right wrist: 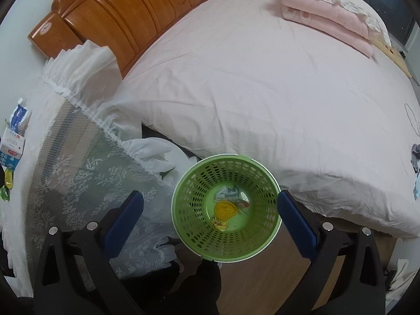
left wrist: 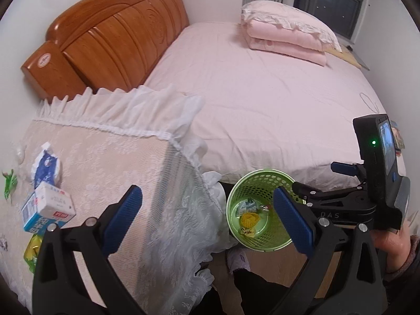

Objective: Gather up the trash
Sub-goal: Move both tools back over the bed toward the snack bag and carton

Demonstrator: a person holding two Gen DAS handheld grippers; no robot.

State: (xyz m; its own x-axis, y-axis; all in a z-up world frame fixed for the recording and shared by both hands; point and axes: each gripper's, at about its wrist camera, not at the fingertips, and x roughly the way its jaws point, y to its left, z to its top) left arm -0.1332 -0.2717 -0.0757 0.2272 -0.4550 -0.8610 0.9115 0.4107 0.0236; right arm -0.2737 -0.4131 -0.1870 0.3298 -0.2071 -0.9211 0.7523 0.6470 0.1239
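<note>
A green perforated waste basket [left wrist: 258,183] stands on the floor between the nightstand and the bed; it also shows in the right wrist view [right wrist: 194,204]. Inside lie a yellow crumpled piece [right wrist: 225,209] and wrappers. On the lace-covered nightstand [left wrist: 105,157] lie a white and blue milk carton [left wrist: 47,207], a crumpled blue and white wrapper [left wrist: 46,165], a yellow-green packet [left wrist: 32,249] and a green scrap [left wrist: 9,181]. My left gripper [left wrist: 207,218] is open and empty, right of the carton. My right gripper [right wrist: 210,223] is open and empty above the basket.
A pink-sheeted bed [left wrist: 275,99] with a wooden headboard [left wrist: 118,31] fills the back. Folded pink bedding and a pillow [left wrist: 288,31] lie at its far side. The right hand's gripper body [left wrist: 378,173] shows at the right of the left wrist view.
</note>
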